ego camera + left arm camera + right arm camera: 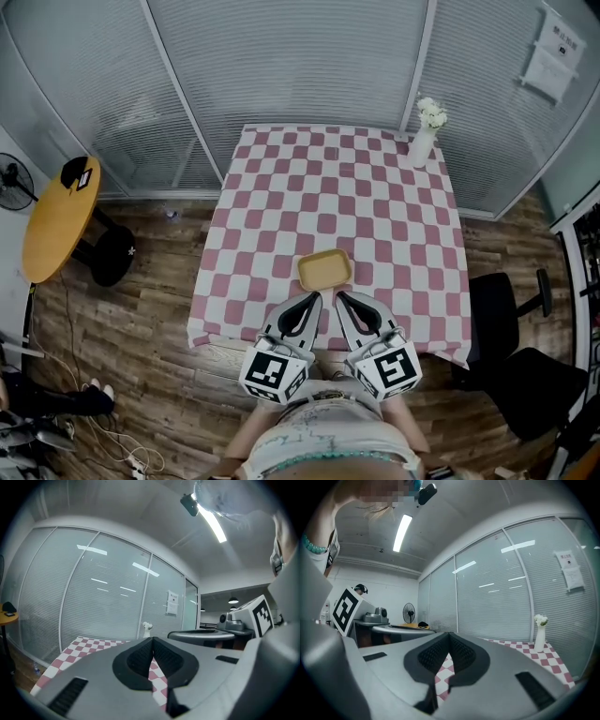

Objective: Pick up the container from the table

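A shallow yellow container lies on the pink-and-white checked table, near its front edge. My left gripper and right gripper hover side by side just in front of it, tips close to its near rim and apart from it. Both are shut with nothing between the pads. In the left gripper view the left gripper points level across the cloth; in the right gripper view the right gripper does the same. The jaws hide the container in both gripper views.
A white vase with flowers stands at the table's far right corner. Glass partition walls run behind the table. A round yellow side table and a black stool stand at the left, a black office chair at the right.
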### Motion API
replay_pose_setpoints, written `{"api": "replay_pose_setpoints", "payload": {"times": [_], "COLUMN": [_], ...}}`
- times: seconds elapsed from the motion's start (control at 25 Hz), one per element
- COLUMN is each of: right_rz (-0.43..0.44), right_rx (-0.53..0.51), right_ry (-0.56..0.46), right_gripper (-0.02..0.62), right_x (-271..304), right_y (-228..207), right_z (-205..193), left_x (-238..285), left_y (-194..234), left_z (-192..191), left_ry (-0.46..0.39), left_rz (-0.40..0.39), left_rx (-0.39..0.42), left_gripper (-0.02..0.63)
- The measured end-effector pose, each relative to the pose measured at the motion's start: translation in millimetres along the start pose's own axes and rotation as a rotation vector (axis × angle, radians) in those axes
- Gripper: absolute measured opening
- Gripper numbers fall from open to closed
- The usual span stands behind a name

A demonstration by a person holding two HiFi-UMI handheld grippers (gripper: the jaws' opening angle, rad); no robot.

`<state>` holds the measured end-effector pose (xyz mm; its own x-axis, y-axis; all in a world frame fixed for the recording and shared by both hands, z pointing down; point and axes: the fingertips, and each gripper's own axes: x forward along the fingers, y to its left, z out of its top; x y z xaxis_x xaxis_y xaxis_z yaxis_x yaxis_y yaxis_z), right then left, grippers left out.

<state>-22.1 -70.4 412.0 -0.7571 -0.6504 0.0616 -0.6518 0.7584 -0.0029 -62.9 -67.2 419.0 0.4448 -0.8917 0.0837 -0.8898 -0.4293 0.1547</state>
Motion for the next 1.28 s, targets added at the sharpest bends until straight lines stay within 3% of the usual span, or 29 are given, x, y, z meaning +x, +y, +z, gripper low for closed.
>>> {"api": "replay_pose_setpoints", "payload": {"times": [0.76, 1.04, 1.28], "right_rz": [-0.046, -0.014, 0.077], "right_rx": [0.002, -0.004, -0.023], "right_ry": [0.026, 0.025, 0.023], "right_gripper": [-0.008, -0.008, -0.008], "right_x": [74.7, 80.4, 90.7], "right_y": [-2.8, -17.5, -30.1], "right_z": [-12.5, -10.1, 2.0], "left_x": [20.9, 34.0, 49.5], "left_y": [74.5, 77.1, 76.1], "left_z": [-7.5, -7.9, 5.7], "left_ry": [0.032, 0.031, 0.023], "left_rz": [-0.044, -0.006, 0.057], "left_rx": [-0.018, -0.026, -0.028], "left_gripper": [0.015, 0.015, 0.015]}}
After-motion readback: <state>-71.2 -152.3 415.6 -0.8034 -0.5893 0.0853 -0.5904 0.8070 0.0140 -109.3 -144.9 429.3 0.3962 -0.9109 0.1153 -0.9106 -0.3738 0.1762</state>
